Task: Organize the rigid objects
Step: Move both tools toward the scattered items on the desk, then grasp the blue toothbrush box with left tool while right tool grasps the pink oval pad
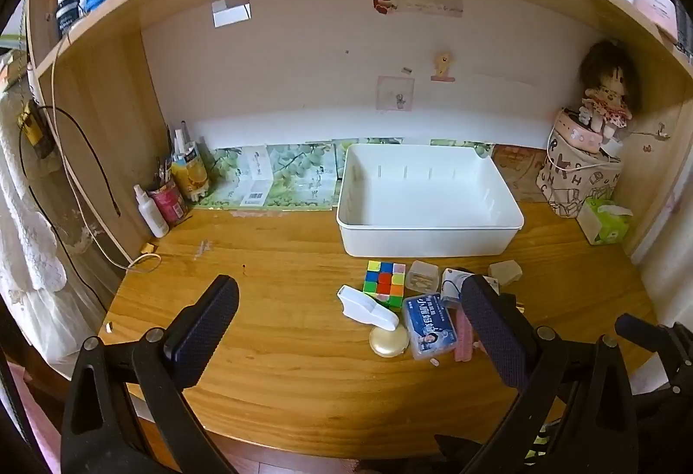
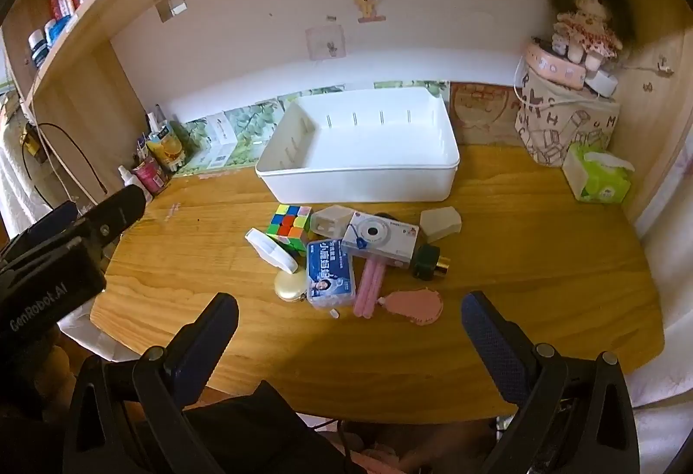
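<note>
Both hand-held grippers are hovering low over the near edge of the surface [image 2: 541,240], the left hand-held gripper [image 1: 351,326] and the right hand-held gripper [image 2: 348,337] each spread wide and carrying nothing. The white bin [image 2: 364,147] is sitting empty at the back, and the clutter is waiting just in front of it: puzzle cube [image 2: 289,226], camera [image 2: 379,240], blue box [image 2: 330,272], pink comb [image 2: 413,307]. Looks like the opening step, nothing sorted yet. The next move calls for reaching forward and closing on one piece.

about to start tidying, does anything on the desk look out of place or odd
Nothing looks spilled or broken. The oddity is the jumble: the white compact camera lies tilted across the pink sticks and the dark green bottle, while the white plastic bin behind holds nothing.
</note>
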The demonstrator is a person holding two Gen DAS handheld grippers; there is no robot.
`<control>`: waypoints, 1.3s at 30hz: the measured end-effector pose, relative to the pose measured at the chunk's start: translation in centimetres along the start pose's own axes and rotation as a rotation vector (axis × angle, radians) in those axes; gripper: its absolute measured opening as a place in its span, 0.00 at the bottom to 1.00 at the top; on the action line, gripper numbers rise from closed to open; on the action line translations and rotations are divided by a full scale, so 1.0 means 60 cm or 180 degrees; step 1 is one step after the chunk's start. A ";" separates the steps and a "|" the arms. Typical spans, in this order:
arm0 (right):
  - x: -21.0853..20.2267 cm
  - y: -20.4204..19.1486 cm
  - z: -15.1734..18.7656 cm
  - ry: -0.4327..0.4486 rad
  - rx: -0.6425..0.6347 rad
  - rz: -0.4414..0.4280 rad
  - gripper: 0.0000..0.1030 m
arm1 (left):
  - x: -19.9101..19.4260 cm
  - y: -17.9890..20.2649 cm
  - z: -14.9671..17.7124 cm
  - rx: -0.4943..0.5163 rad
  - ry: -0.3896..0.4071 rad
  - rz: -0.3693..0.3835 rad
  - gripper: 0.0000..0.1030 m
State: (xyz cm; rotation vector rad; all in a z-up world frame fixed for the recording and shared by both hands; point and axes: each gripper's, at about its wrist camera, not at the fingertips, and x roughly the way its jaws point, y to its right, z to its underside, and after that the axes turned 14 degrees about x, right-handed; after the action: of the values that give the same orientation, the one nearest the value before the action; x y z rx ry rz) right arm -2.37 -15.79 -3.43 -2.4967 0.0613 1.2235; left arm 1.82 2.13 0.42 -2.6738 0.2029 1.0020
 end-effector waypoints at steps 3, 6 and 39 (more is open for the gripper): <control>0.011 -0.004 0.004 -0.0055 0.0055 0.0051 1.00 | 0.012 -0.007 0.004 0.0003 -0.0044 0.0099 0.99; 0.020 -0.007 0.011 -0.0107 0.0143 0.0111 1.00 | 0.024 -0.014 0.009 0.0040 -0.0080 0.0210 0.99; 0.108 0.052 0.026 -0.0063 -0.0467 -0.0004 1.00 | 0.220 0.065 0.022 -0.0007 -0.1509 0.1116 0.99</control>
State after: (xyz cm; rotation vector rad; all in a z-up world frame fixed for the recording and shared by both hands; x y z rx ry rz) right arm -0.11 -17.46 -10.24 -2.6078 -0.0367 1.2952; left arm 9.98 -1.62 -10.06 -2.3573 0.5778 1.7020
